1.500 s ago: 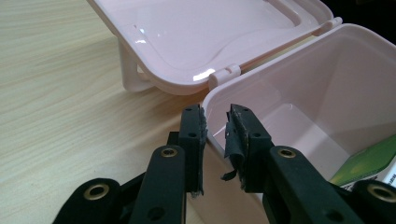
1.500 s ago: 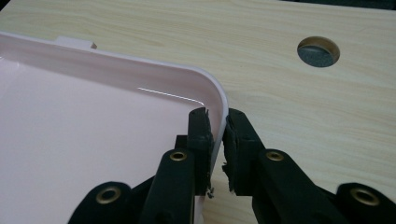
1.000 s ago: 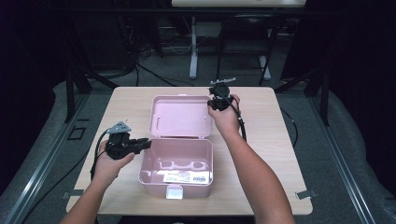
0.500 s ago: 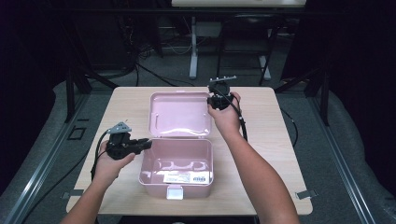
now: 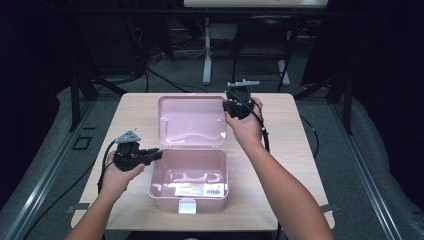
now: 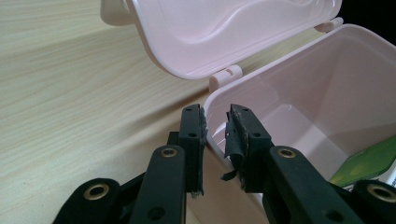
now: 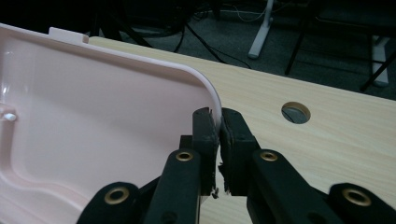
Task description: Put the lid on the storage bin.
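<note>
Box: pink plastic box [image 5: 189, 180] sits near the front-middle of the wooden table [image 5: 290, 165], latch tab facing the person.
Lid: lid [image 5: 191, 121] is raised and leans back past upright on its hinges, its inside facing up and toward the person.
Contents: a green-and-white card [image 5: 196, 190] lies on the box floor; otherwise the cavity looks bare.
Right gripper: right gripper [image 5: 236, 104] is closed on the lid's far right corner; in the right gripper view the jaws pinch the thin rim [image 7: 217, 112] with almost no gap.
Left gripper: left gripper [image 5: 156, 154] is at the box's left wall near the back corner; in the left gripper view the jaws straddle the wall's top edge [image 6: 212, 135], one outside and one inside, with a narrow gap. Whether they press the wall firmly I cannot tell.
Progress: the latch looks undone and the lid stands open, so opening seems mostly done.
Left to do: judging by the lean, the lid may yet go down flat or be let go; both grippers would then come off.
</note>
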### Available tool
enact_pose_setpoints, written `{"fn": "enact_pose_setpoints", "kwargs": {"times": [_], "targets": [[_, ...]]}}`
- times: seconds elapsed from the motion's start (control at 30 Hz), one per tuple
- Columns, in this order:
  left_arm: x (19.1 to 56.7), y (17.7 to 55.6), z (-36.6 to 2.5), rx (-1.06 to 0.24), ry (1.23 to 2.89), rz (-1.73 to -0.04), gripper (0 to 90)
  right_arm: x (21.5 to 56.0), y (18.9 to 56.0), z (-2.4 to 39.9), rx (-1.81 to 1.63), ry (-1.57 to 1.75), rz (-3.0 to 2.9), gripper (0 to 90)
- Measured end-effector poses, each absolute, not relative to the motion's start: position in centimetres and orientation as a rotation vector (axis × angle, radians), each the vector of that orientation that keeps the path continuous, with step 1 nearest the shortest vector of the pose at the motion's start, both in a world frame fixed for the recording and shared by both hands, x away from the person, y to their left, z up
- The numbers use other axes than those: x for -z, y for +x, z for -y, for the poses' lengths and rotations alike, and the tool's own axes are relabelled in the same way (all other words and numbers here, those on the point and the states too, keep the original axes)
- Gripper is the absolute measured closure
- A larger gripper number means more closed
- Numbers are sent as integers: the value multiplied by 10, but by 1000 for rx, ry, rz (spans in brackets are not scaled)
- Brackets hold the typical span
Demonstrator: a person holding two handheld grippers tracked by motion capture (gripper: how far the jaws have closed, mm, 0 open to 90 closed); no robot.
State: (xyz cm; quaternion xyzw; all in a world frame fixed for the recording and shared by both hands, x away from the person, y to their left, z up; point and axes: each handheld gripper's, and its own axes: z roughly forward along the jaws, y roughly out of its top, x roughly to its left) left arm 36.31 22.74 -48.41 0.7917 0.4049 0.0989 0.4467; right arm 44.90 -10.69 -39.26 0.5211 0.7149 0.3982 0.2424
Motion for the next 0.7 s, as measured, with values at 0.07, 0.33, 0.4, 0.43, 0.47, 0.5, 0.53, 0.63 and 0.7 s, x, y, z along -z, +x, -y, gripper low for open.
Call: {"fn": "enact_pose_setpoints", "kwargs": {"times": [0.07,0.33,0.4,0.43,0.47,0.5,0.53,0.63,0.7], "targets": [[484,363,-227,-244,1959,-1004,752,390,446,108,-1092,1408,-1956,850],[484,363,-227,-249,1962,-1003,752,380,428,109,-1114,1339,-1948,855],[484,363,-227,-254,1965,-999,752,378,424,109,-1122,1318,-1942,855],[484,363,-227,-254,1965,-1000,752,378,421,109,-1126,1311,-1937,856],[484,362,-227,-258,1965,-1000,751,377,419,109,-1131,1303,-1932,856],[484,362,-227,-257,1965,-999,752,377,416,109,-1135,1294,-1928,857],[484,362,-227,-256,1966,-999,752,377,415,109,-1140,1294,-1924,857],[484,362,-227,-255,1967,-999,752,375,409,109,-1147,1271,-1916,857],[484,362,-227,-256,1964,-1000,752,374,406,109,-1148,1254,-1914,857]]}}
